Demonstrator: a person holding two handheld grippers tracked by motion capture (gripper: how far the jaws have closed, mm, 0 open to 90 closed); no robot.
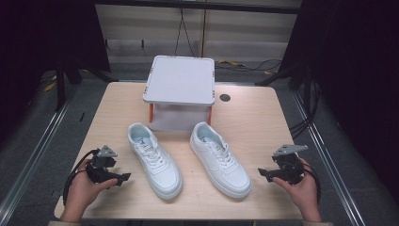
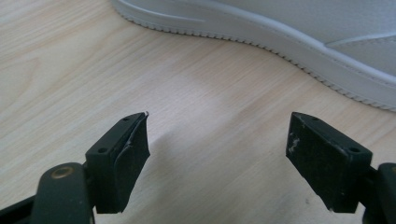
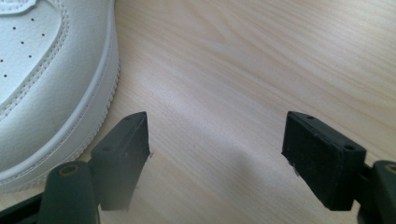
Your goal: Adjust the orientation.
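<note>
- Both grippers rest low on the table (image 1: 254, 117), left gripper (image 1: 123, 178) and right gripper (image 1: 261, 173), jaws spread wide and holding nothing
- White platform (image 1: 180, 79) stands beyond the shoes, its underside shadowed and hard to read
- Left shoe (image 1: 155, 160) lies just inward of the left gripper, right shoe (image 1: 220, 159) inward of the right; probably light, with soft uppers and stiff soles, so the heel collar looks the best hold
- Insides and laces are too small to judge
</note>
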